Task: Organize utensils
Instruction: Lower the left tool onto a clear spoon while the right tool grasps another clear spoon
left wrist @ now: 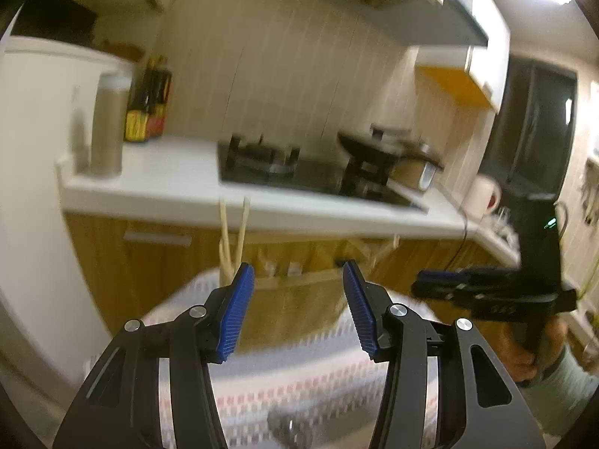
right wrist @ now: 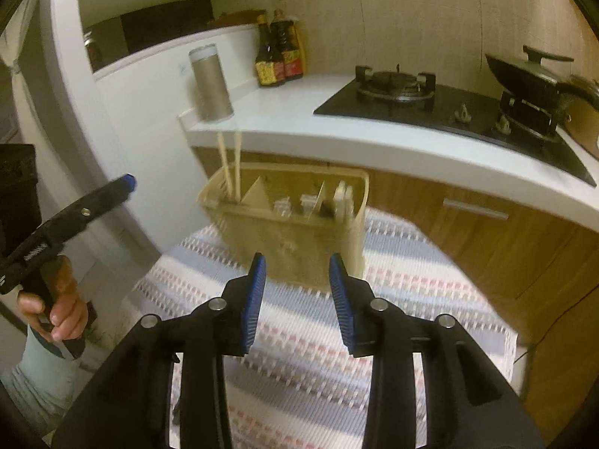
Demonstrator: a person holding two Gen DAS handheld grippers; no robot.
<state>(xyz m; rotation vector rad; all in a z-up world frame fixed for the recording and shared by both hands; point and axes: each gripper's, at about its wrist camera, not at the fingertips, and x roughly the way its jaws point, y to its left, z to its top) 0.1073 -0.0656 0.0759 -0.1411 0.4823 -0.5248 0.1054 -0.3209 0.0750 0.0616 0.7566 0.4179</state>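
The small table under a woven cloth of pale blue and pink bands (right wrist: 393,299) carries the whole job, and in the right wrist view it shows no loose cutlery on the parts of it that can be seen; the near edge is hidden behind the gripper. In the left wrist view a dark blurred shape lies low on the cloth between the gripper arms — it cannot be told what it is.

On the far side of the cloth, close to the wooden cabinet front, stands the beige plastic utensil caddy with upright dividers (right wrist: 299,232). Its compartments already hold things: small pale and dark items sit in the middle and right-hand slots, too small to name.

A pair of pale wooden chopsticks (right wrist: 230,164) stands upright in the caddy's left-end compartment, so that part looks done.

The left gripper (left wrist: 299,301) has its blue pads spread with nothing between them, and the right gripper (right wrist: 297,299) likewise stands apart and empty, pointing at the caddy's front. By these views most of the sorting appears finished — what remains, if anything, lies outside the visible cloth.
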